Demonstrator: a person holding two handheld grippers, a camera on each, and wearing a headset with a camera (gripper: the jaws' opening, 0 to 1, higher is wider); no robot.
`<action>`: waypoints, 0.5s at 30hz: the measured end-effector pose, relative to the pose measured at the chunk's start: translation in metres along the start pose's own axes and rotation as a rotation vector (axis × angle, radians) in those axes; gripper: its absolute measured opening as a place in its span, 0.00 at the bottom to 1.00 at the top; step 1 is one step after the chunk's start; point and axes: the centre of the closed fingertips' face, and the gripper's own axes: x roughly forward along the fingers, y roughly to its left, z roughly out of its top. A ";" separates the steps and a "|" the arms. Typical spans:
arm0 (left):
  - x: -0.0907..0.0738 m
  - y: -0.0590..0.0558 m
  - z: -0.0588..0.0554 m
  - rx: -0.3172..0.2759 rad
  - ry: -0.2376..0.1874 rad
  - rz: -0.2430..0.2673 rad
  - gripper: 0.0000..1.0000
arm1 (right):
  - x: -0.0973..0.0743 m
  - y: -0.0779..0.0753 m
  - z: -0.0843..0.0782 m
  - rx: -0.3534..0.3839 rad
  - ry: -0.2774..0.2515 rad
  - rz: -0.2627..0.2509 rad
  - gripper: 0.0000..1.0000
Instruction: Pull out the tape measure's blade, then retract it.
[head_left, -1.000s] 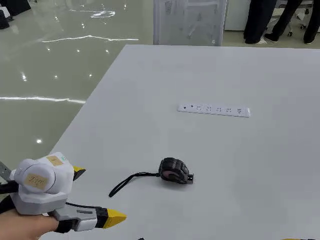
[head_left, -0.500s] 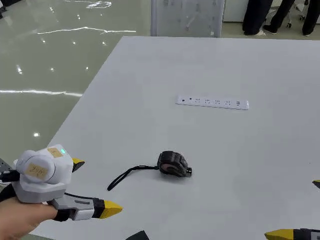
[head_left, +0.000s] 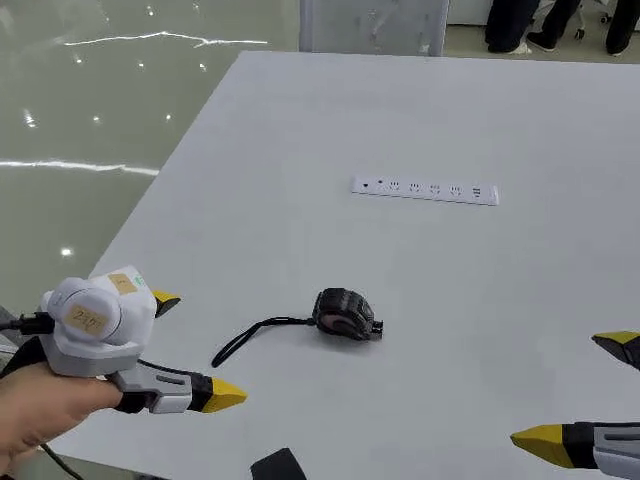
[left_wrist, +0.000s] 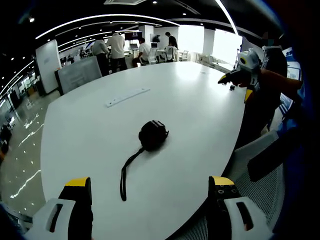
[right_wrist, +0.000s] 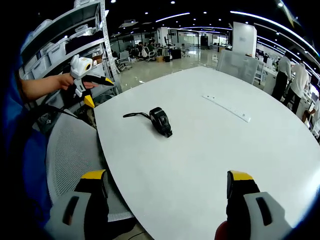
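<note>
On the desk (head_left: 400, 120), the tape measure (head_left: 346, 315) is found unmoved, blade undrawn. The right tool (head_left: 556, 388) is now brought in from the right; it and the left tool (head_left: 203, 347) are held wide and empty, so approach is judged underway.

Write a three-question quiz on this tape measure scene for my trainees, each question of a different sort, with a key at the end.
1. Multiple choice: in the head view, what lies on the table beyond the tape measure?
A) a white power strip
B) a mug
C) a notebook
2. True or false: the left gripper is clamped on the tape measure.
3. Fill the gap: the jaws of the left gripper and the right gripper both stand ____.

Key
1. A
2. False: it hovers apart from the tape measure, near the table's edge.
3. open
</note>
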 end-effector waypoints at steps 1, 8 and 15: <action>0.002 0.001 0.000 0.002 0.001 -0.003 0.93 | 0.002 0.000 0.000 -0.006 0.002 0.003 0.95; 0.010 0.004 0.002 0.013 -0.005 -0.015 0.92 | 0.013 -0.001 0.005 -0.035 0.006 0.020 0.92; 0.021 0.007 0.004 0.027 -0.003 -0.031 0.91 | 0.026 -0.002 0.008 -0.063 0.020 0.037 0.91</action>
